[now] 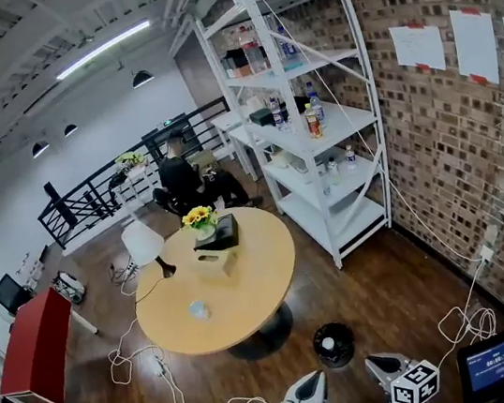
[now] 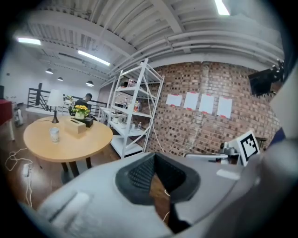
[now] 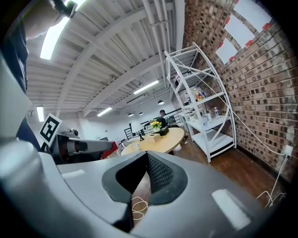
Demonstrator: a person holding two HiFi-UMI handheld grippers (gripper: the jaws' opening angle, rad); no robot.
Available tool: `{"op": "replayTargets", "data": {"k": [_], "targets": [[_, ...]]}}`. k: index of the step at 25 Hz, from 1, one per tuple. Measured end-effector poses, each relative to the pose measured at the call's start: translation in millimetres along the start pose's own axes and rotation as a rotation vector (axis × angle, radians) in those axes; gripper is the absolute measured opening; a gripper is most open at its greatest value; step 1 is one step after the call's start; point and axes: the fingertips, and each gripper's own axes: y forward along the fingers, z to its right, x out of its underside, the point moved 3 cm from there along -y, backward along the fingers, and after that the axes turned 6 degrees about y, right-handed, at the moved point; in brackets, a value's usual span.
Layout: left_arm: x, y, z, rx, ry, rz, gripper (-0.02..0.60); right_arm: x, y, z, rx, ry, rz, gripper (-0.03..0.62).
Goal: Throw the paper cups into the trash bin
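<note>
A white paper cup [image 1: 198,311] stands on the near left of the round wooden table [image 1: 257,290]. It also shows in the left gripper view as a small cup [image 2: 54,134] and, far off, in the right gripper view as a cup [image 3: 136,145]. A black round trash bin [image 1: 333,344] sits on the floor just in front of the table, with something white inside. My left gripper [image 1: 313,384] [image 2: 155,158] and right gripper [image 1: 378,365] [image 3: 146,155] hang side by side at the bottom edge, short of the bin. Both are shut with nothing between their jaws.
On the table stand a tissue box [image 1: 216,261], yellow flowers [image 1: 200,218], a black box [image 1: 225,231] and a lamp [image 1: 142,242]. White shelving [image 1: 316,129] lines the brick wall at right. Cables [image 1: 165,371] trail over the wooden floor. A person [image 1: 180,179] sits beyond the table.
</note>
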Motion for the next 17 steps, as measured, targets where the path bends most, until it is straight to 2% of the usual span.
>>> {"op": "replayTargets", "data": {"k": [4, 17], "targets": [[7.7, -15.5, -22.0, -0.027, -0.095, 0.017, 0.005, 8.8, 11.3, -8.2, 0.012, -0.018, -0.021, 0.010], [17.3, -37.9, -39.1, -0.043, -0.133, 0.025, 0.005, 19.3, 19.9, -29.4, 0.023, -0.048, -0.065, 0.009]]}}
